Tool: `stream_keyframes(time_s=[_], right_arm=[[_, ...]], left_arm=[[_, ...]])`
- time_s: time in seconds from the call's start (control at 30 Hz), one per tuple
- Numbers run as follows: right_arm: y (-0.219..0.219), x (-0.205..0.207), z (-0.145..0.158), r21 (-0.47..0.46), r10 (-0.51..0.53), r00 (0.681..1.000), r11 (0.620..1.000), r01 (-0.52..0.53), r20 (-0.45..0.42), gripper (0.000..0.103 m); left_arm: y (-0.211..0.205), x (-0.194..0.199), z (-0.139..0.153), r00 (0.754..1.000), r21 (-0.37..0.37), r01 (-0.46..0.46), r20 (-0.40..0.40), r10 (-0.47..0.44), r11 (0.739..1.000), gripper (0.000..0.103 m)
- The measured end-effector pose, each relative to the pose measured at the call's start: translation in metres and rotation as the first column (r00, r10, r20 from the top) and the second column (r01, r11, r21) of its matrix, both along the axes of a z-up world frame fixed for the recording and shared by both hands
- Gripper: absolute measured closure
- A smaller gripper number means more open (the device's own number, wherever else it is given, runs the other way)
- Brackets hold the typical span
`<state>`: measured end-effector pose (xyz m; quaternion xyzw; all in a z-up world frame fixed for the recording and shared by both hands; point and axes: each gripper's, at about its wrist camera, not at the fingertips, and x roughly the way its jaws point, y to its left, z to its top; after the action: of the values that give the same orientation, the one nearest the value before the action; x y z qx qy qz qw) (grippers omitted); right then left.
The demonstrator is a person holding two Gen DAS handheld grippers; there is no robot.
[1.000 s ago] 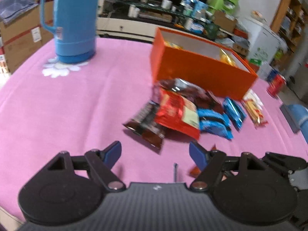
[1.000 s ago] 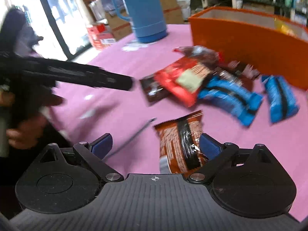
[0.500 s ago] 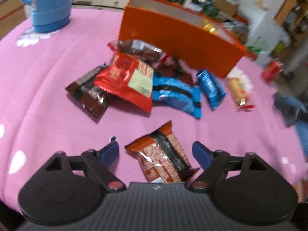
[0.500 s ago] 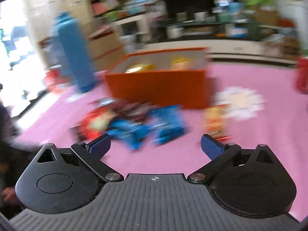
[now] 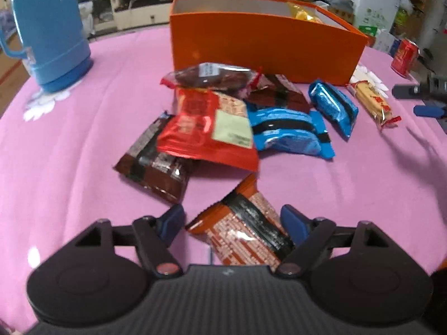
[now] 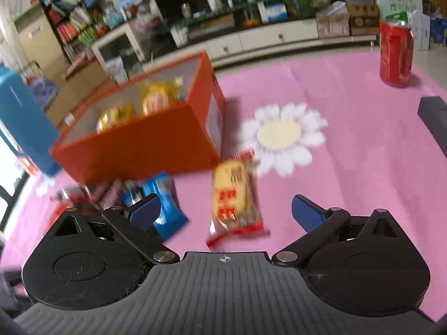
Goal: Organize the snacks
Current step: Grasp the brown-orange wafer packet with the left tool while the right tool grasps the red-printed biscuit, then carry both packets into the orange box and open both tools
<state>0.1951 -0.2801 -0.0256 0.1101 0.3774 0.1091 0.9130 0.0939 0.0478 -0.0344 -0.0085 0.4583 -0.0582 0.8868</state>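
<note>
Left gripper (image 5: pixel 232 220) spread wide and opening further, straddling an orange-brown snack packet (image 5: pixel 243 229) that lies flat on the pink tablecloth (image 5: pixel 69 153); right blue pad just at the packet's edge, left pad clear of it, no pinch. Ahead, a loose heap of snacks: red pouch (image 5: pixel 209 131) lying over a dark brown packet (image 5: pixel 153 164), two blue packets (image 5: pixel 290 134) (image 5: pixel 333 107) beside it, more dark wrappers behind, all just in front of the orange box (image 5: pixel 262 47). Right gripper (image 6: pixel 225 209) likewise spread wide, holding nothing, hovering over a yellow biscuit packet with red ends (image 6: pixel 233 198) that lies between its fingers without touching either. Left blue pad (image 6: pixel 145 210) passing in front of a blue packet. Yellow snacks already inside the orange box. Blue thermos (image 5: pixel 47 28) and red can (image 6: pixel 396 53) standing apart on the cloth.
</note>
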Motion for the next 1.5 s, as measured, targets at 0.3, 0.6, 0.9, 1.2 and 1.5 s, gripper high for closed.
stream_keyframes(time_s=[0.3,0.6,0.9,1.2,1.5], right_arm=[[0.018,0.001,0.001,0.006,0.038,0.999,0.999,-0.038,0.005,0.012],[0.031,-0.002,-0.012,-0.141,0.089,0.996,0.986,-0.089,-0.004,0.012],[0.039,0.034,-0.027,-0.178,0.041,0.999,0.983,-0.042,-0.011,0.028],[0.057,0.035,-0.034,-0.285,0.072,0.997,0.956,-0.064,0.018,0.075],[0.032,-0.003,-0.013,-0.204,0.066,0.997,0.977,-0.055,0.047,0.085]], left_arm=[[-0.009,-0.034,0.000,0.954,-0.125,-0.299,-0.025,0.298,0.946,0.016],[-0.036,-0.030,-0.007,0.950,0.018,-0.310,0.047,0.309,0.950,0.018],[-0.036,-0.030,-0.010,0.953,0.042,-0.297,0.071,0.294,0.954,0.020],[-0.033,-0.041,-0.009,0.954,0.037,-0.280,0.120,0.274,0.959,0.047],[0.000,-0.046,0.010,0.968,-0.159,-0.237,0.041,0.246,0.958,0.056]])
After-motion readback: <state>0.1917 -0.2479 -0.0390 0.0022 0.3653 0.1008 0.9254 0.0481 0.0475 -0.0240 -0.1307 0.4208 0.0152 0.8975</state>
